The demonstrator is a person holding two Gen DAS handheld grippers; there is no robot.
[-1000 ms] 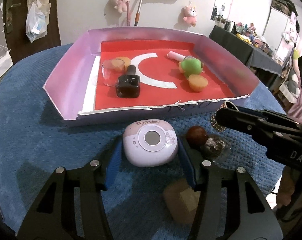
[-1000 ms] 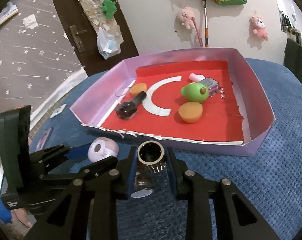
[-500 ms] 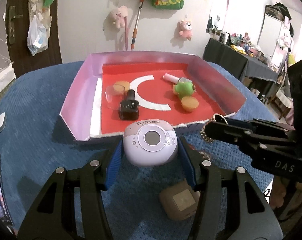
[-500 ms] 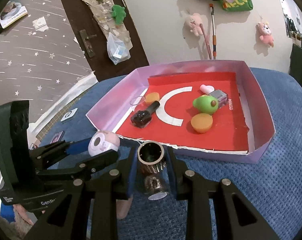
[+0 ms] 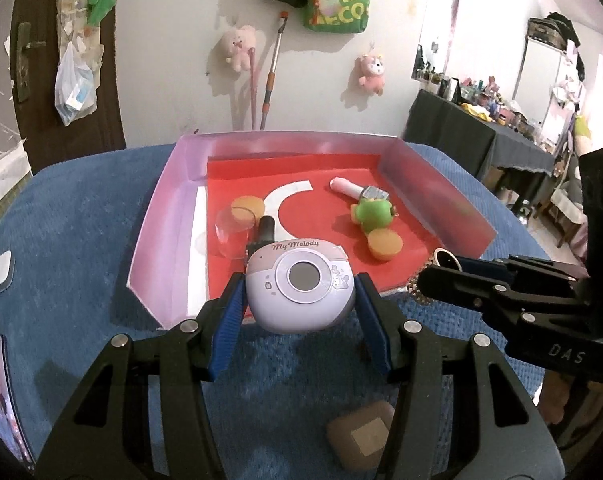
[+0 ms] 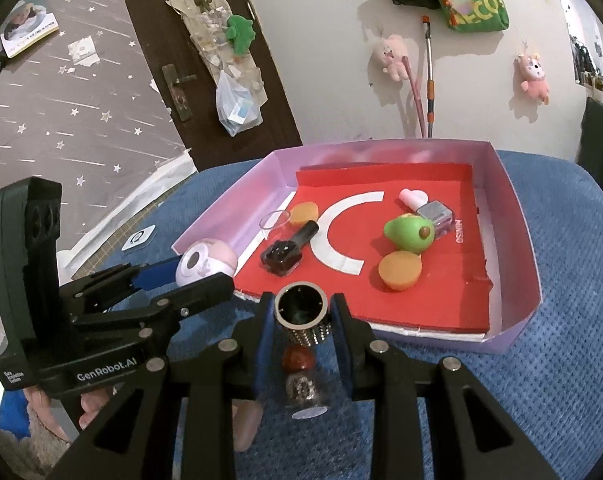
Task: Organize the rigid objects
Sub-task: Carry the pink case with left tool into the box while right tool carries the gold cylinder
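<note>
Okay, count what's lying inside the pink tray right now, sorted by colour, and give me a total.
Orange round foam pieces: 2
Green avocado-shaped toy: 1
Black nail-polish bottle: 1
Clear plastic cup: 1
Silver bottle with pink cap: 1
Total in the pink cardboard tray: 6

glossy plastic lilac case [image 5: 299, 285], shiny metal cap [image 6: 301, 307], nubbly blue cloth [image 6: 541, 380], seemingly paper tray [image 5: 161, 240].

I have the left gripper [image 5: 297, 312] lifted off the blue tabletop [image 5: 81, 240] now, carrying the lilac My Melody case [image 5: 299, 286] up to the pink tray [image 5: 161, 216] front edge.
</note>
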